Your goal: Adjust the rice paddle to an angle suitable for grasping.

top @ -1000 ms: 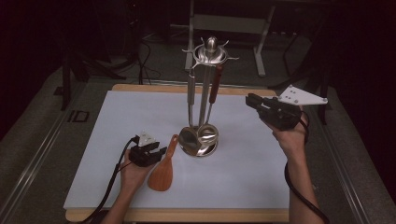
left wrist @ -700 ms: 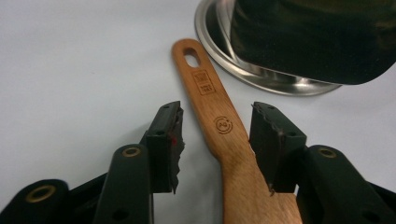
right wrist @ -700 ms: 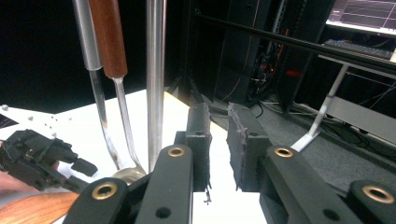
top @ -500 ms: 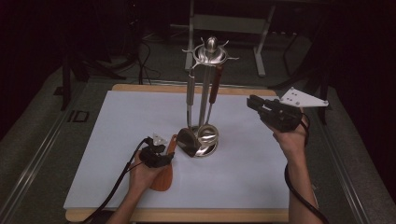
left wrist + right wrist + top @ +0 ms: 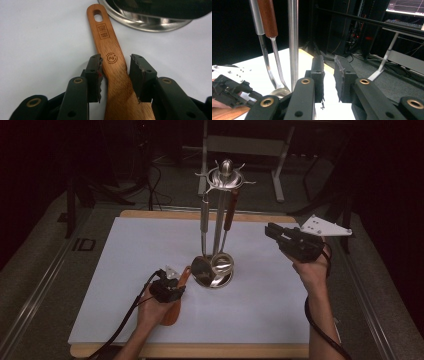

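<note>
A wooden spatula (image 5: 172, 314) lies flat on the white mat, its handle pointing toward the base of a steel utensil stand (image 5: 212, 277). My left gripper (image 5: 175, 279) is lowered over that handle. In the left gripper view the spatula (image 5: 110, 47) runs between the jaws of the left gripper (image 5: 115, 58), which have just been closing; a sliver of mat still shows beside the right pad. My right gripper (image 5: 270, 230) hovers right of the stand, pointing at it. Its jaws stand slightly apart around nothing in the right gripper view (image 5: 329, 60), facing the stand's pole (image 5: 293, 37).
Two ladles hang on the stand, one steel-handled (image 5: 204, 220), one wood-handled (image 5: 230, 210). The white mat (image 5: 120, 270) covers a wooden board whose front edge (image 5: 200, 351) is near my forearms. Dark floor, cables and a metal frame (image 5: 240, 142) lie beyond.
My left gripper has shifted right, from beside the spatula to over its handle, and its jaws have narrowed around it. The right gripper has stayed where it was.
</note>
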A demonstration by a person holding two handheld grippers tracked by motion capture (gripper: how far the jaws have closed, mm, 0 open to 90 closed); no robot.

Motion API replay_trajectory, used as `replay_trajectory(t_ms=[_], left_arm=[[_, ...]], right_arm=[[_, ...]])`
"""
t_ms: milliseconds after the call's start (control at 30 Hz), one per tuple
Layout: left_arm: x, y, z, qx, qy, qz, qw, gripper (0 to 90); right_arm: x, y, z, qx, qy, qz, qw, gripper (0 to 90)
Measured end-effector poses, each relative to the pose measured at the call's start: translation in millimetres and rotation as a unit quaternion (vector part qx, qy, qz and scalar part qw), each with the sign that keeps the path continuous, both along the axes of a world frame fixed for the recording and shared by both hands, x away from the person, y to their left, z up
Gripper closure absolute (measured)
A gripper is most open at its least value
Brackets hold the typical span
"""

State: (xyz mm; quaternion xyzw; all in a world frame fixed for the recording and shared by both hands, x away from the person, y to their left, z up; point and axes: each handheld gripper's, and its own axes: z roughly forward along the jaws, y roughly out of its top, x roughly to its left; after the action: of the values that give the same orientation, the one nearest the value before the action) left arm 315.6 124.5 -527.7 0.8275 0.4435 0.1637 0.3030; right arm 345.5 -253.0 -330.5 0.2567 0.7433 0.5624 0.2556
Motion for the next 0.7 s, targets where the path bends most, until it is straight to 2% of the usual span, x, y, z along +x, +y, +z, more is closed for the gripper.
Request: replay_trajectory(t_ms=[233,333,533,700], left_arm=[[-19.5,3.0,1.0,0.003,0.001,-0.008,1.0,65.9],[-29.3,2.7,1.2,0.003,0.001,-0.02,0.9998,66.6],[-42.0,-0.8,1.9,0.014,-0.003,-0.062,0.998,67.0],[-47.3,-5.1,1.3,0.003,0.001,-0.087,0.9962,67.3]], right_arm=[[-0.9,-2.0,0.0,0.001,-0.001,-0.002,1.0,78.2],[-1.3,-1.8,0.3,0.001,-0.002,-0.001,1.0,78.2],[-0.9,0.1,0.6,0.001,-0.003,0.001,1.0,78.1],[-0.8,1.9,-0.3,0.001,-0.001,0.003,1.0,78.2]])
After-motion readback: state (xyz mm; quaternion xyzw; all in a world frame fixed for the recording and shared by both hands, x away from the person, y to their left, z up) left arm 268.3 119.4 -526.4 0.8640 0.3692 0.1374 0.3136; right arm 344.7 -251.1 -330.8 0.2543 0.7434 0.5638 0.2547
